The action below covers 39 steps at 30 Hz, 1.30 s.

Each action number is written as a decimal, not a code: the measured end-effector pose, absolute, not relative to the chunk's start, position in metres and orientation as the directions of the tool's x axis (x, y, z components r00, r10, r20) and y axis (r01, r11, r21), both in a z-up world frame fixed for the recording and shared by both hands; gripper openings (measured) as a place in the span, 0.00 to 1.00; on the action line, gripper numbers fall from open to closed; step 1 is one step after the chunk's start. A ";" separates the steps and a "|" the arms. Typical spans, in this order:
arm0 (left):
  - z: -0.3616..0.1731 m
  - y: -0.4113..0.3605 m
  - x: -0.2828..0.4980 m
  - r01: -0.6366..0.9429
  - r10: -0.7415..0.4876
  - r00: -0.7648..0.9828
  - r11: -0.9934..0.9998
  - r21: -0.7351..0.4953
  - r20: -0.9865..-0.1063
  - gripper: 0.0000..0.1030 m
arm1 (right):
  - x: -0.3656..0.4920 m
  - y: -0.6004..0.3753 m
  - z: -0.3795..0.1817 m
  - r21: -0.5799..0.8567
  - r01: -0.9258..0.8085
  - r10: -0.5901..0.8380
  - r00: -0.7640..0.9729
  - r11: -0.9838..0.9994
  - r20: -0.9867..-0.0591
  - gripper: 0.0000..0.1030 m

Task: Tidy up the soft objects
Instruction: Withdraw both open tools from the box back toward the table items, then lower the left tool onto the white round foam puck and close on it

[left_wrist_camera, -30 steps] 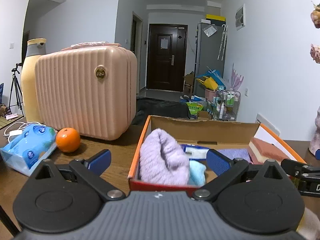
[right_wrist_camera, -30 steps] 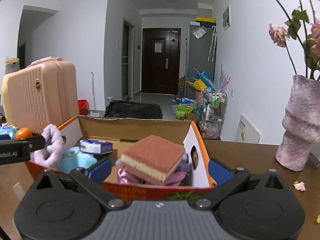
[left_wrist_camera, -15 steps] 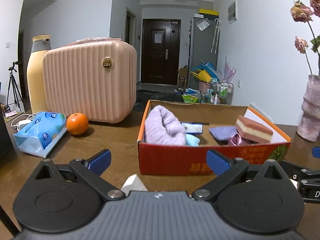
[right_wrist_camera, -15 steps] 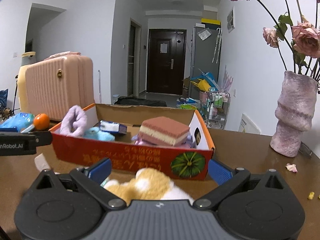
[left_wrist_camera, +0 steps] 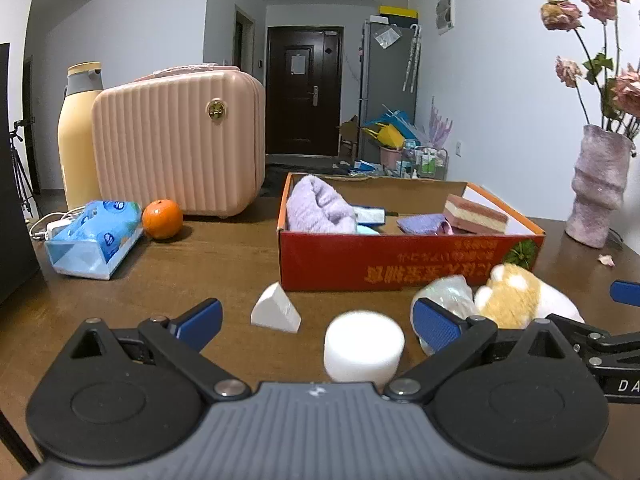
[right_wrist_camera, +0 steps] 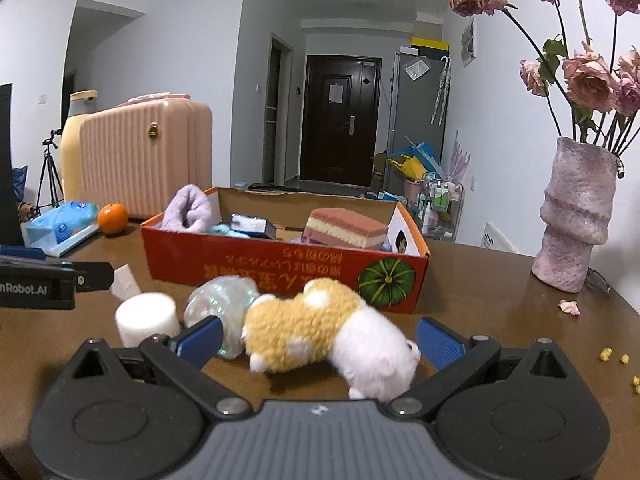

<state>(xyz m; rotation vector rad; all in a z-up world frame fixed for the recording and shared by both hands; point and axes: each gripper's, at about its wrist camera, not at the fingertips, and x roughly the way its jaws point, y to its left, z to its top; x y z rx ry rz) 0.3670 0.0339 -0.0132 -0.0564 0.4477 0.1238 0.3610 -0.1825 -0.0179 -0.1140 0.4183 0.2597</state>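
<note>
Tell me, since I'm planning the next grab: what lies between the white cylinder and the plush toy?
A clear, crinkly plastic ball lies between the white cylinder and the plush toy, touching the toy; the right wrist view shows it best.

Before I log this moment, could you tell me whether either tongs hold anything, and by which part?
Nothing is held. The right tongs stand open around the plush toy; the left tongs are open too.

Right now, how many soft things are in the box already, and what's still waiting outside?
Done: the purple towel, sponge and a few small things lie in the box. In hand: nothing; the right gripper stands open around the plush toy. Left: the toy, white cylinder, white wedge and crinkly bundle.
</note>
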 end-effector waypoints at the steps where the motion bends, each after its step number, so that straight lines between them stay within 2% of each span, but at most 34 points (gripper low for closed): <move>1: -0.014 0.034 0.362 -0.128 0.103 0.894 0.991 -0.027 -0.437 1.00 | 0.356 -0.183 -0.018 -0.057 -0.273 0.225 0.881 0.960 -0.416 1.00; 11: -0.019 0.033 0.322 -0.077 0.054 0.883 0.997 -0.030 -0.467 1.00 | 0.321 -0.185 -0.025 -0.058 -0.265 0.216 0.878 0.962 -0.427 1.00; 20: -0.020 0.032 0.314 -0.065 0.042 0.879 0.997 -0.034 -0.475 1.00 | 0.322 -0.189 -0.028 -0.048 -0.248 0.204 0.878 0.968 -0.433 1.00; 39: -0.045 0.023 0.382 -0.019 0.028 0.816 1.000 0.022 -0.577 1.00 | 0.338 -0.201 -0.037 -0.025 -0.180 0.149 0.877 0.983 -0.457 1.00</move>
